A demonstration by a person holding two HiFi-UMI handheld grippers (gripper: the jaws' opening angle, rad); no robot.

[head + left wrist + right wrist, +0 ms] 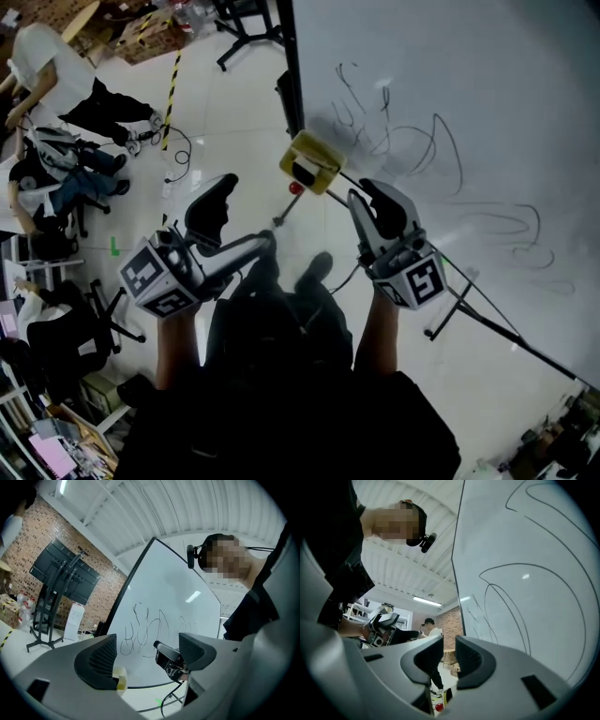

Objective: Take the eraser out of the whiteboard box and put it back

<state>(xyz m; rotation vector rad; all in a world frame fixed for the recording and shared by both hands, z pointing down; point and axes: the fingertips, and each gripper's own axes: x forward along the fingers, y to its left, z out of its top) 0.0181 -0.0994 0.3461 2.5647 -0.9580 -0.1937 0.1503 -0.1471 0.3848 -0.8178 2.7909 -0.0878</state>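
At twelve o'clock from both claws in the head view, the yellow box (320, 150) hangs on the whiteboard's (469, 84) left edge. A dark block that looks like the eraser (303, 173) sits in it, with a small red knob (296, 187) just under it. The board fills everything from twelve to four o'clock, and its dark frame makes a hard edge. Open pale floor (244, 103) runs from ten to twelve o'clock. Chairs (98, 323) and seated people crowd nine o'clock, and the stand's legs (473, 309) cross at four o'clock.

The left gripper (147, 651) has its claw spread wide with nothing in it, and a corner of the box shows just beside its left jaw. The right gripper (449, 656) has its claw drawn narrow, with only a slim empty gap and the board close on its right.

The person's dark clothing hides the floor at six o'clock. The eraser's outline is too small to make out clearly.
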